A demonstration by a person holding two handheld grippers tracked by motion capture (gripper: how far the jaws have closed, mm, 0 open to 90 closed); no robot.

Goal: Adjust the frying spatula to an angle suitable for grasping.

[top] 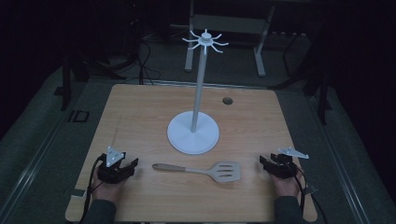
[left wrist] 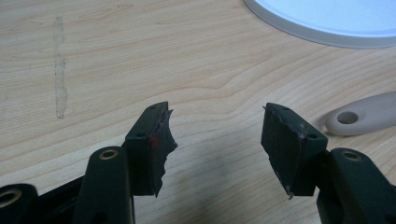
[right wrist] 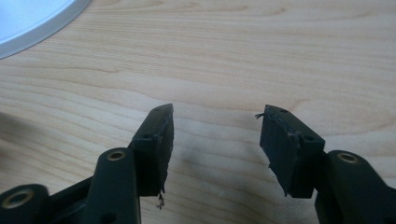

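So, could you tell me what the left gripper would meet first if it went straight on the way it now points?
Probably the white stand base. The left gripper is open over bare table, and the spatula handle lies off to its right, likely outside that line.

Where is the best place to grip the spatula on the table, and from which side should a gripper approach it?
Probably the spatula handle, near its rounded end with the hanging hole. It lies flat, handle toward the left gripper, whose jaws stand open close by. Come from above with the jaws across the narrow handle; the wide slotted blade, pointing toward the right gripper, looks harder to span.
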